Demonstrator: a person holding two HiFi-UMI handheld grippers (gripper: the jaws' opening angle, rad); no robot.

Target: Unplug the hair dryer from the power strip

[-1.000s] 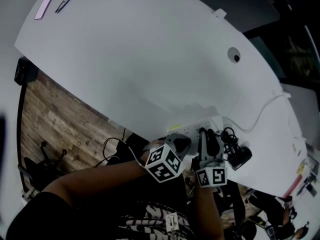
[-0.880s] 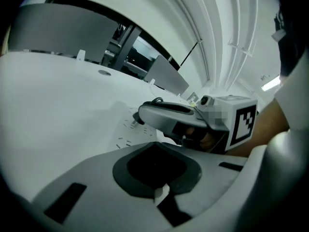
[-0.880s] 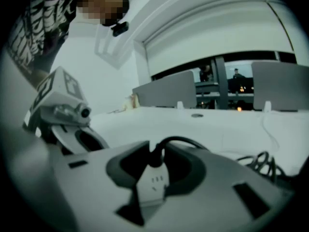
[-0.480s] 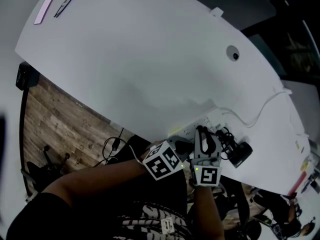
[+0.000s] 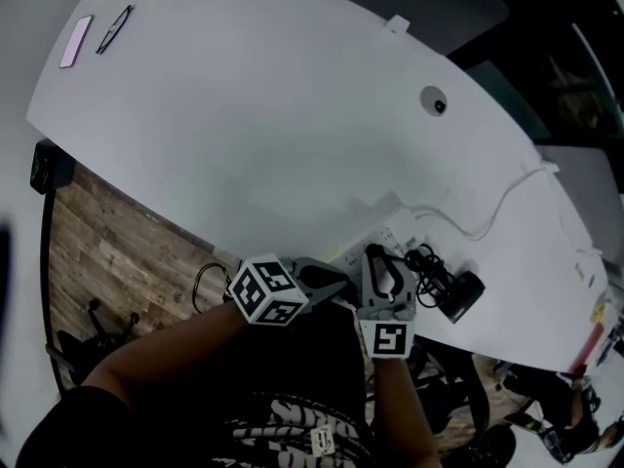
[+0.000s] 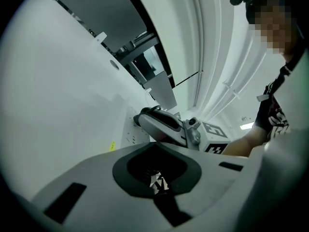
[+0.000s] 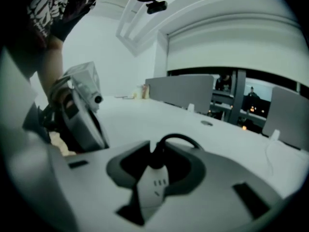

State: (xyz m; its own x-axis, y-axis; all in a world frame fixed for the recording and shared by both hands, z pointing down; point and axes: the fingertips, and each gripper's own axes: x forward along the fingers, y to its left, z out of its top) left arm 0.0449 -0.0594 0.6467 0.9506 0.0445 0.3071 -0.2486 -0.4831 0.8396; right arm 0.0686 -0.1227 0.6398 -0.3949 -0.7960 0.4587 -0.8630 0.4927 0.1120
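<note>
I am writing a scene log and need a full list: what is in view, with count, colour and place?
table: 1, white, centre
power strip: 1, white, near edge
plug: 1, white, black cord, between right jaws
hair dryer: 1, black, right of power strip
cable: 1, white, table's right part
phone: 1, pink, far left corner
glasses: 1, dark, beside phone
grommet: 1, grey, far side
floor: 1, brown wood, left of table
left gripper: 1, grey, jaws together, empty
right gripper: 1, grey, jaws just been closing, on plug
</note>
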